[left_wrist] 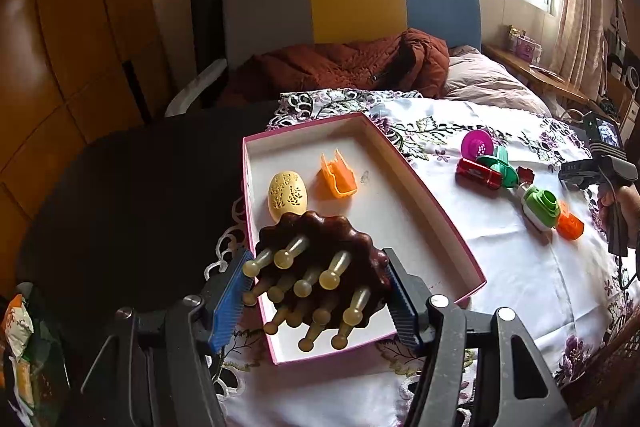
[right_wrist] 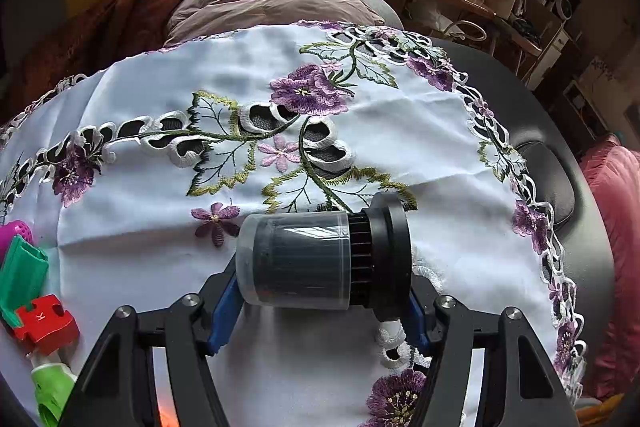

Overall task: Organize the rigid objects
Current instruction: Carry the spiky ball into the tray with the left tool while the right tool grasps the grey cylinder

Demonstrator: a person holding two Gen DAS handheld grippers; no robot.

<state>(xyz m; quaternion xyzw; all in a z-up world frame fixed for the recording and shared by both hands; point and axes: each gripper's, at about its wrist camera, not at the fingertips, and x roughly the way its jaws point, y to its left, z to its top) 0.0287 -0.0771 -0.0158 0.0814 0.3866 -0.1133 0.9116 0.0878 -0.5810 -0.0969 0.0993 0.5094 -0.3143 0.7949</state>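
In the left wrist view my left gripper (left_wrist: 316, 261) is shut on a brown scalloped massage brush (left_wrist: 344, 231) with yellowish knobbed prongs that point toward the camera. The brush hangs over the near left corner of a white box with a pink rim (left_wrist: 420, 183). Inside the box lie a yellow perforated egg (left_wrist: 287, 195) and an orange plastic piece (left_wrist: 338, 175). In the right wrist view my right gripper (right_wrist: 324, 287) is shut on a cylinder (right_wrist: 304, 259) with a clear cap and a black ribbed base. It lies sideways, gripped end to end, just above the embroidered cloth (right_wrist: 200, 75).
To the right of the box lie loose toys: a magenta strainer (left_wrist: 478, 143), a red car (left_wrist: 478, 174), a green piece (left_wrist: 500, 167), a green and white item (left_wrist: 540, 209), an orange block (left_wrist: 571, 225). A hand (left_wrist: 616, 203) holds the right tool at the right edge. A bed with bedding lies behind.
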